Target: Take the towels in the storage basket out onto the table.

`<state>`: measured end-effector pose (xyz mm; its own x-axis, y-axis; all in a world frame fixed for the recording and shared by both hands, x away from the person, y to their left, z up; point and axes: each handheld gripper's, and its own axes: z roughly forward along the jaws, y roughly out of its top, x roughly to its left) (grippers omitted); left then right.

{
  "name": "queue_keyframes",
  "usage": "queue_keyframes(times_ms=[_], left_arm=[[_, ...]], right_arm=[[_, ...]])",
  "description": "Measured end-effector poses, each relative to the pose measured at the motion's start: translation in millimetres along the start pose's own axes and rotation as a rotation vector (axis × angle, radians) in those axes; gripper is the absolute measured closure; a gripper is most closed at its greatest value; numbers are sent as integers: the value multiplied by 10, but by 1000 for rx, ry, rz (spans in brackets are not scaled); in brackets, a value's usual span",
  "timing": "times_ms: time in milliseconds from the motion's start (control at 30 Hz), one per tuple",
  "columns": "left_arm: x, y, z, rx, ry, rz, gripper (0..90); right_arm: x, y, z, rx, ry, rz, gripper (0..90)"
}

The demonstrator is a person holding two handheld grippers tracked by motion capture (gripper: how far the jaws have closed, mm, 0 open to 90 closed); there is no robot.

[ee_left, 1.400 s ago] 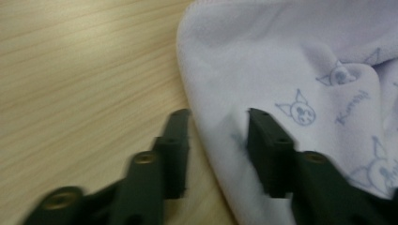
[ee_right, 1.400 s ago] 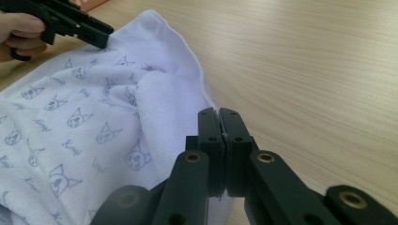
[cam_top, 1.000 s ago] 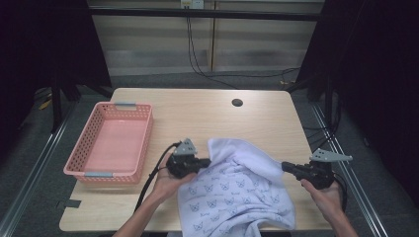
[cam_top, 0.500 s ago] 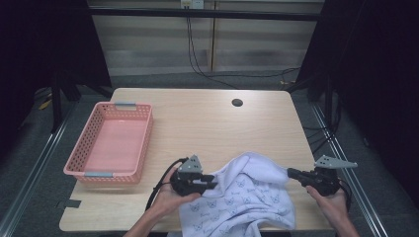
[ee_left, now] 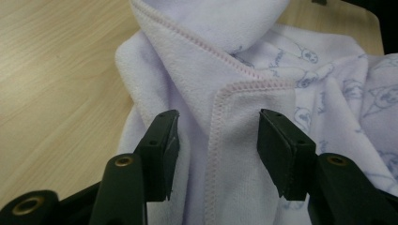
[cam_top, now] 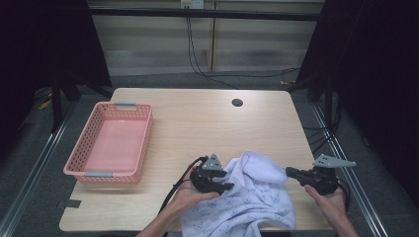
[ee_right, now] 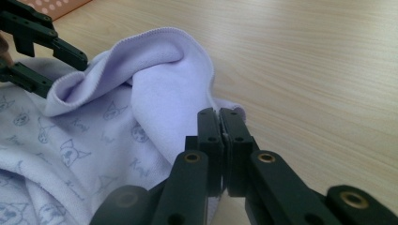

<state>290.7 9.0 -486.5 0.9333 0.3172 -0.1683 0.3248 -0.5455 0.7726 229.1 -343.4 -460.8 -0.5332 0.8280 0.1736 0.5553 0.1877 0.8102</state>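
A lavender towel point(cam_top: 247, 197) printed with small cat faces lies bunched at the table's near edge, its far part folded over. My left gripper point(cam_top: 228, 180) lies at the towel's left side. Its jaws have just been opening and stand apart point(ee_left: 218, 140), with the towel's stitched hem point(ee_left: 220, 112) between them and not pinched. My right gripper point(cam_top: 289, 172) is at the towel's right edge, its jaws shut point(ee_right: 219, 117) on a corner of the towel point(ee_right: 155, 93). The left gripper's jaws also show at the upper left of the right gripper view, by the raised fold.
A pink plastic basket point(cam_top: 81, 148) stands on the left of the wooden table point(cam_top: 197, 123). A round cable hole point(cam_top: 237, 102) sits near the far edge. Dark floor and metal rails flank the table.
The left gripper has moved toward the near edge, bringing the towel's far part over in a fold, and its jaws have opened off the cloth. The right gripper has barely moved.
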Motion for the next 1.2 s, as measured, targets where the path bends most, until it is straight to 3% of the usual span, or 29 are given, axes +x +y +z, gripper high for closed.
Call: queue_keyframes(times_ms=[133, 200, 300, 367, 400, 433, 500, 533, 667, 800, 867, 967, 1033, 1200], left_arm=[[-100, 36, 64, 2, -63, 53, 581], [-178, 53, 64, 10, -72, 88, 564], [-196, 54, 99, 23, -60, 102, 560], [-172, 29, 152, 49, -44, 89, 580], [-169, 9, 176, 61, -59, 91, 624], [-182, -10, 190, 62, -46, 100, 691], [-172, -19, 172, 47, -78, 83, 802], [-163, -5, 131, 29, -71, 75, 825], [-90, 72, -80, -55, -64, 24, 847], [45, 140, -376, -157, -10, -21, 851], [122, 178, -558, -210, 83, -31, 852], [271, 236, -819, -265, 152, -69, 854], [366, 281, -980, -307, 170, -89, 855], [551, 434, -1334, -360, 250, -95, 856]], right_arm=[[-31, 15, 12, -6, -9, 4, 876], [-40, 26, 17, -8, -8, 7, 877], [-53, 45, 42, -8, -6, 8, 876], [-56, 54, 60, -5, -8, 11, 876], [-55, 57, 66, -1, -9, 12, 875], [-55, 60, 70, -3, -8, 12, 875], [-52, 63, 63, -3, -9, 15, 875], [-56, 64, 60, -3, -9, 12, 875], [-79, 94, 20, -23, -15, 15, 875], [-94, 176, -51, -58, -24, 14, 876], [-114, 241, -102, -86, -30, 16, 877], [-150, 379, -193, -158, -44, 19, 879], [-157, 509, -233, -187, -55, 7, 880], [-127, 919, -289, -245, -58, -40, 880]])
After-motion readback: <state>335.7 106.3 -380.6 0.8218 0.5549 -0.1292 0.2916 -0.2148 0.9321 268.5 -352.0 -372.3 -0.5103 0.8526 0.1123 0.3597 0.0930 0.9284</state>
